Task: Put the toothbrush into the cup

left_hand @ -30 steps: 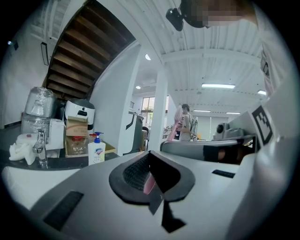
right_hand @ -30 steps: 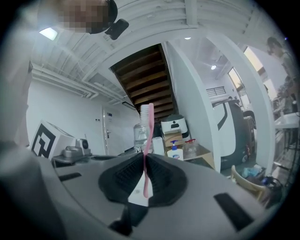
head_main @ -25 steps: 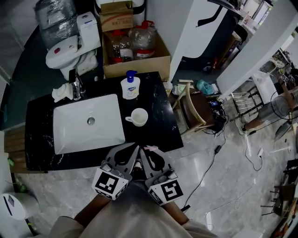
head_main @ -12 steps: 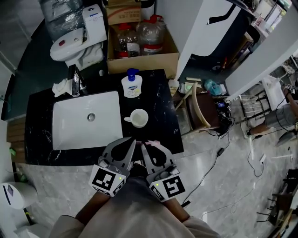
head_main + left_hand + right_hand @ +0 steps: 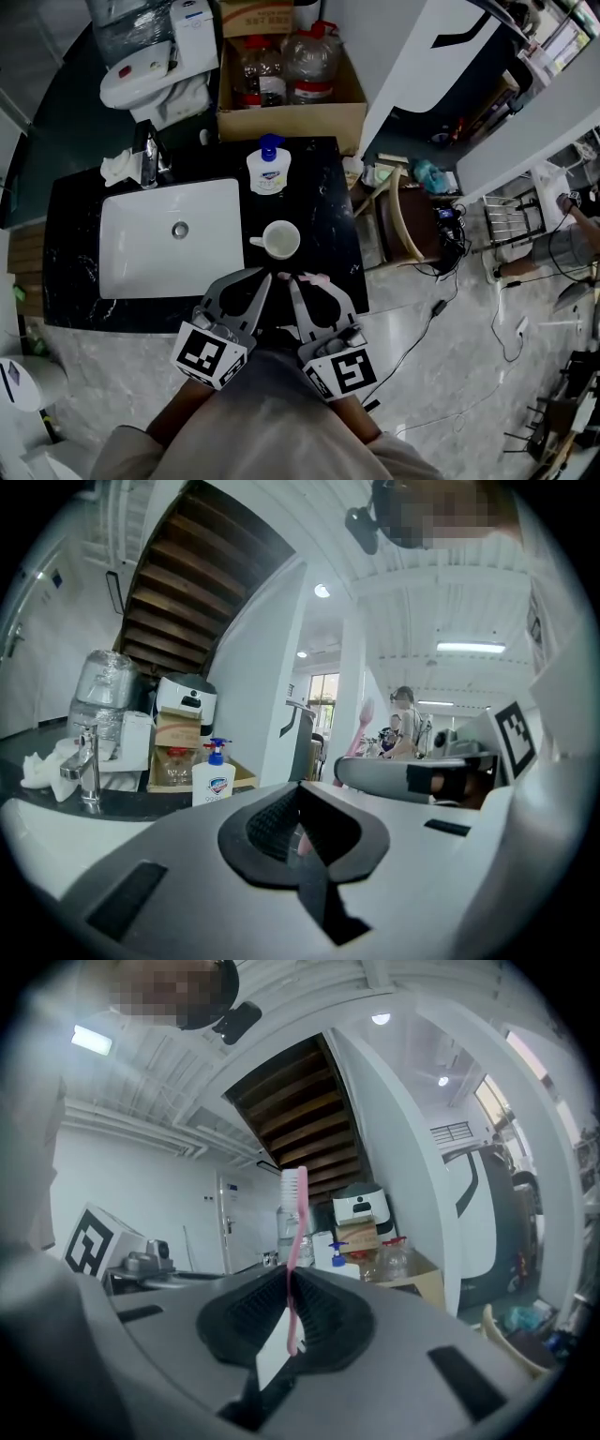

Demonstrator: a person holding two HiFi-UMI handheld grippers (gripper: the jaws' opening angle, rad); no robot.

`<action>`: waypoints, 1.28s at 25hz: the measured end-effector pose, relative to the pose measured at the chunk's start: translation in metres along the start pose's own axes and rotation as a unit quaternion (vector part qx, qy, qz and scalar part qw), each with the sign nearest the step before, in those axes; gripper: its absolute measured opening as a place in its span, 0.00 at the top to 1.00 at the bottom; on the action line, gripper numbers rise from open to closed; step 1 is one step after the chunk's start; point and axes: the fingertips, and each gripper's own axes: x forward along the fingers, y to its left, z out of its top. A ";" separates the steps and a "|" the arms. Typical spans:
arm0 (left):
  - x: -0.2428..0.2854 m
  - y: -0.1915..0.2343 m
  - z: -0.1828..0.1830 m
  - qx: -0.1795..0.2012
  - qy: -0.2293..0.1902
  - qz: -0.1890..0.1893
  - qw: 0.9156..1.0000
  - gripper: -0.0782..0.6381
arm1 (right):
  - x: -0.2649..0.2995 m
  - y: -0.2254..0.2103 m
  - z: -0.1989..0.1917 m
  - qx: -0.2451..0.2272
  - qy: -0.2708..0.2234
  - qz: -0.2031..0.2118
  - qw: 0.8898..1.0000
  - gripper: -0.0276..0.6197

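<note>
Toothbrush (image 5: pixel 292 1241) sits clamped upright in our right gripper (image 5: pixel 291 1277), bristles up, so we can lower its handle into the cup (image 5: pixel 280 239) just ahead; left gripper (image 5: pixel 302 794) waits alongside, jaws together.

Black counter (image 5: pixel 323 202) with white sink (image 5: pixel 131 258) (faucet (image 5: pixel 148 165) behind), pale marble floor (image 5: pixel 441 366), cardboard box (image 5: pixel 291 118) beyond.
</note>
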 end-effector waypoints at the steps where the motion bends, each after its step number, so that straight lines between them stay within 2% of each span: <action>1: 0.001 0.002 0.000 -0.004 0.000 -0.002 1.000 0.88 | 0.003 -0.002 0.000 -0.002 0.001 -0.001 1.000 0.91; 14: 0.019 0.034 0.001 -0.007 0.007 -0.009 1.000 0.88 | 0.035 -0.021 0.004 -0.006 0.007 -0.021 1.000 0.91; 19: 0.021 0.046 -0.002 -0.035 0.003 -0.010 0.999 0.88 | 0.049 -0.027 -0.002 -0.016 0.017 -0.026 0.999 0.91; 32: 0.019 0.057 -0.015 -0.064 0.013 -0.009 0.998 0.88 | 0.066 -0.035 -0.035 -0.016 0.057 -0.032 0.998 0.91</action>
